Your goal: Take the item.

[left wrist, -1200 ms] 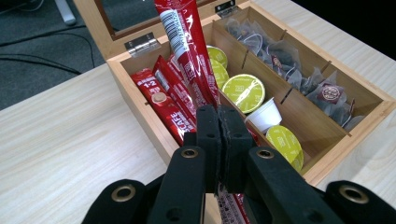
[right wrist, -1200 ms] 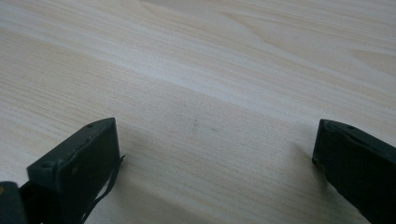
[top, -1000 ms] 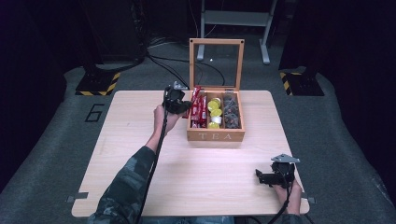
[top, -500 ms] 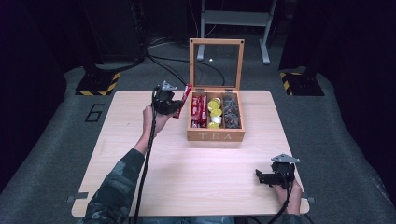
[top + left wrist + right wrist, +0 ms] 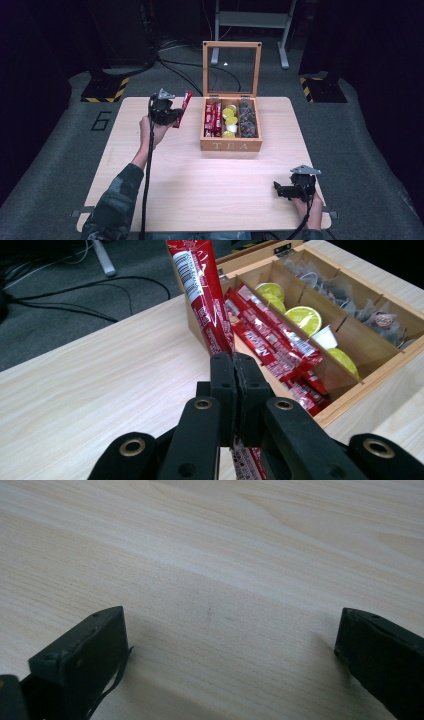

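The red sachet (image 5: 183,107) is clamped between the two jaws of the left gripper (image 5: 172,116), above the table (image 5: 200,180) and just beside the left wall of the tea box (image 5: 231,145), not touching it. Seen from the high view, the sachet is at about 9 o'clock from the box and it points up toward 1 o'clock from the jaws. In the left gripper view the sachet (image 5: 200,295) rises tilted from the closed pads, its barcode end on top.

The tea box stands open with its glass lid (image 5: 231,67) upright at 12 o'clock. Its left compartment holds more red sachets (image 5: 272,345), the middle one holds yellow-lidded cups (image 5: 305,317), and the right one holds grey tea bags (image 5: 246,117).

The right gripper (image 5: 281,190) is well apart, near the table edge at about 5 o'clock from the box. Its jaws stand wide apart over bare wood, with nothing between them.
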